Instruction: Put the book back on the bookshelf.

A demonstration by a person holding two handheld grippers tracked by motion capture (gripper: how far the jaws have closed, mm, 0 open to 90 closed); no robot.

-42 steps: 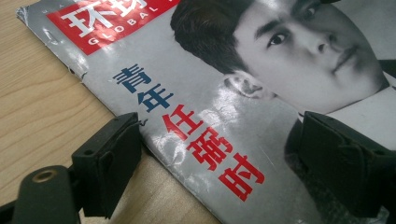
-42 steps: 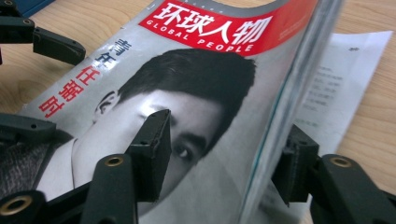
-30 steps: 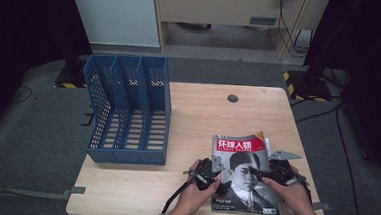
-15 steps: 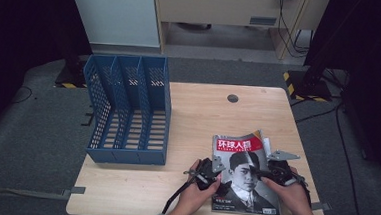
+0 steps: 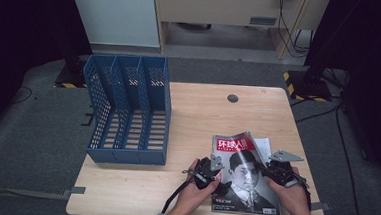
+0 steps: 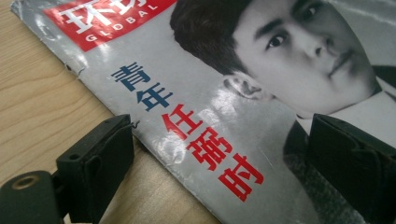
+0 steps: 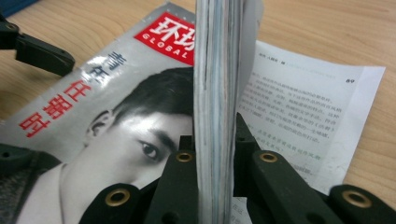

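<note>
Your right tongs (image 7: 215, 186) are clamped on the magazine (image 5: 244, 176) edge, near the table's (image 5: 198, 113) front right; your left tongs (image 6: 224, 158) gape wide across its spine.

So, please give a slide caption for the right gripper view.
Right gripper clamps the magazine's page edge.

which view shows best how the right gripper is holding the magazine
The right gripper view: its jaws stand closed on the lifted page edge of the magazine, with a printed page lying flat beyond. The high view shows the right gripper at the magazine's right edge, grip hidden. The left gripper view shows the cover between the left gripper's open jaws.
</note>
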